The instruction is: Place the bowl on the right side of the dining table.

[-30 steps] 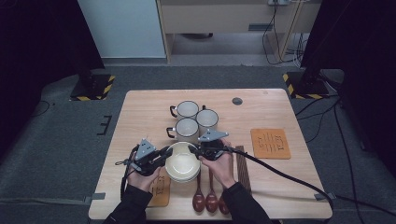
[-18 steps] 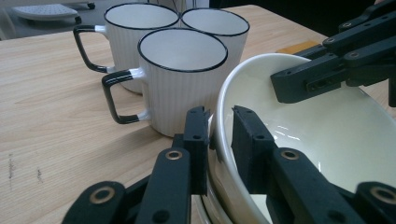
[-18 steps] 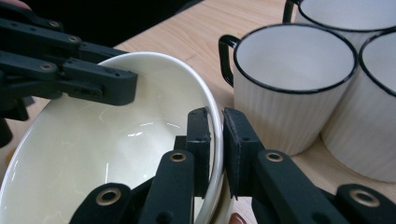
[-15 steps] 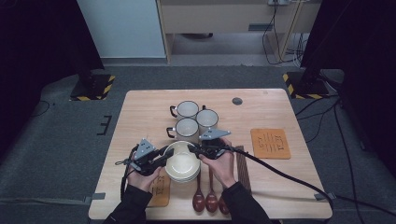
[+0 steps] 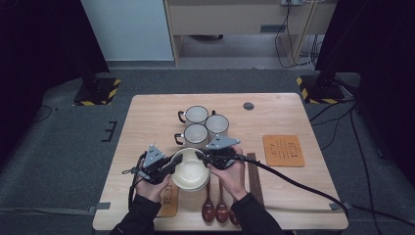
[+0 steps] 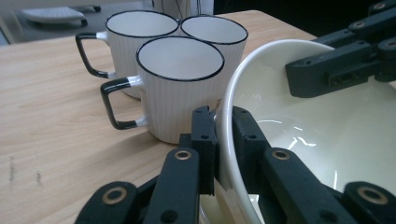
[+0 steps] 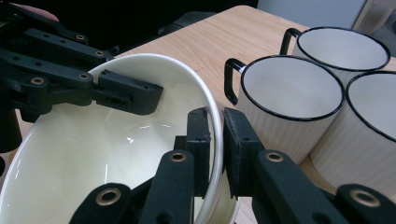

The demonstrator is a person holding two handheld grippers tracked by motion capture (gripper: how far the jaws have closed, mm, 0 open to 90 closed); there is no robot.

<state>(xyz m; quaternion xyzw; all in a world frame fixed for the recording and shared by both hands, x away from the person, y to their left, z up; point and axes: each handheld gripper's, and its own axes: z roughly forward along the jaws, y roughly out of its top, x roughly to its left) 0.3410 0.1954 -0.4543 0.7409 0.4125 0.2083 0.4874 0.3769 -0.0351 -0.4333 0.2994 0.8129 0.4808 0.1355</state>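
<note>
Bowl [image 5: 190, 172] rim clamped by left gripper [image 5: 172, 162] and right gripper [image 5: 200, 155], mugs [image 5: 195, 135] just beyond

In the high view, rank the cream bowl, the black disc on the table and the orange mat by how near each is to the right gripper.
1. The bowl: the right gripper is clamped on its rim, at the near middle of the table.
2. The orange mat: to the gripper's right, towards the table's right edge.
3. The black disc: farthest, near the table's far edge.
</note>
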